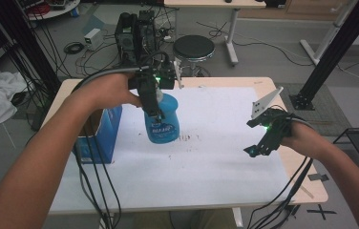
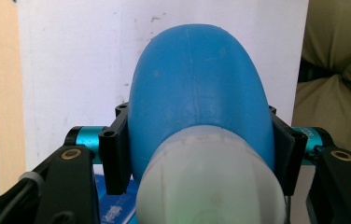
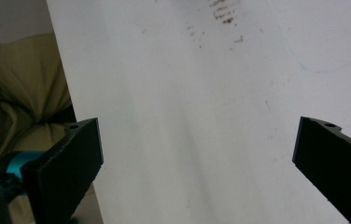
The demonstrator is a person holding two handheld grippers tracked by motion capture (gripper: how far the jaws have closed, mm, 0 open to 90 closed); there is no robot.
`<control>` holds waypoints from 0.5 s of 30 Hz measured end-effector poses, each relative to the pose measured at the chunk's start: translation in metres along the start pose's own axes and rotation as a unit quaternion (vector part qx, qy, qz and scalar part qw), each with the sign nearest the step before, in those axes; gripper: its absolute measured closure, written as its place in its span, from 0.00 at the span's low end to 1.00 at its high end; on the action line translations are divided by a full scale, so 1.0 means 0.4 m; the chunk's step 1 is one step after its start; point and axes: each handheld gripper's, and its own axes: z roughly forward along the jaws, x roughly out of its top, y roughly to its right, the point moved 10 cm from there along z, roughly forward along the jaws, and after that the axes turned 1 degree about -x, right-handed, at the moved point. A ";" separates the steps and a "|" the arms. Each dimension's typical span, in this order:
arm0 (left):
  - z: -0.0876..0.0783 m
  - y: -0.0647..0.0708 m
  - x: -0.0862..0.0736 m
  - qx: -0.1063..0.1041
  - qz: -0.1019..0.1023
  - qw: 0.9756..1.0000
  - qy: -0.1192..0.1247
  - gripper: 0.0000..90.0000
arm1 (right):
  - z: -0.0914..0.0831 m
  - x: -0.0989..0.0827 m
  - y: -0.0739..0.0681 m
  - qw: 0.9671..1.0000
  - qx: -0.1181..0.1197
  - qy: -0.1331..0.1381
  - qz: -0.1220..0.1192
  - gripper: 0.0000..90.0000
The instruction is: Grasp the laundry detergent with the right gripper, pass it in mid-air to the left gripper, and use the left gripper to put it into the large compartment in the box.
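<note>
The blue bottle [image 1: 163,121] with pale neck hangs upright above the white table sheet, gripped near its top

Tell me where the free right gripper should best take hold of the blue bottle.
Probably at the wide lower body of the blue bottle, coming level from its right side: the left gripper already clamps the narrower upper part, and the right gripper is open and empty there.

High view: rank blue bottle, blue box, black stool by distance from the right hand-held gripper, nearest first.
From the right hand-held gripper:
1. Blue bottle, mid-table, clamped in the left hand-held gripper.
2. Black stool, on the floor beyond the table's far edge.
3. Blue box, at the table's left edge.
</note>
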 end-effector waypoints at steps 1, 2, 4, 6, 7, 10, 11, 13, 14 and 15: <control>-0.007 -0.007 -0.007 0.002 -0.008 1.000 -0.001 0.42 | -0.004 -0.008 0.001 1.000 0.001 -0.005 0.001 0.01; -0.014 -0.013 -0.014 0.002 -0.016 1.000 -0.003 0.42 | -0.008 -0.015 0.006 1.000 -0.005 -0.008 0.003 0.01; -0.028 -0.026 -0.028 0.009 -0.023 1.000 -0.007 0.42 | -0.013 -0.025 0.018 1.000 -0.017 -0.010 0.005 0.01; -0.046 -0.035 -0.042 0.012 -0.034 0.999 -0.010 0.42 | -0.021 -0.033 0.022 1.000 -0.017 -0.013 0.006 0.01; -0.056 -0.039 -0.050 0.011 -0.040 0.999 -0.010 0.42 | -0.026 -0.035 0.025 1.000 -0.020 -0.012 0.006 0.01; -0.088 -0.053 -0.078 0.016 -0.056 0.998 -0.007 0.42 | -0.037 -0.042 0.026 1.000 -0.019 -0.010 0.013 0.01; -0.100 -0.057 -0.088 0.016 -0.064 0.998 -0.006 0.42 | -0.041 -0.045 0.027 1.000 -0.020 -0.009 0.013 0.01; -0.123 -0.067 -0.111 0.024 -0.074 0.997 -0.004 0.42 | -0.048 -0.048 0.033 1.000 -0.025 -0.008 0.012 0.01; -0.131 -0.070 -0.120 0.029 -0.087 0.996 0.003 0.42 | -0.050 -0.049 0.032 1.000 -0.024 -0.006 0.014 0.01; -0.140 -0.073 -0.131 0.032 -0.093 0.995 0.006 0.42 | -0.053 -0.050 0.036 1.000 -0.027 -0.006 0.010 0.01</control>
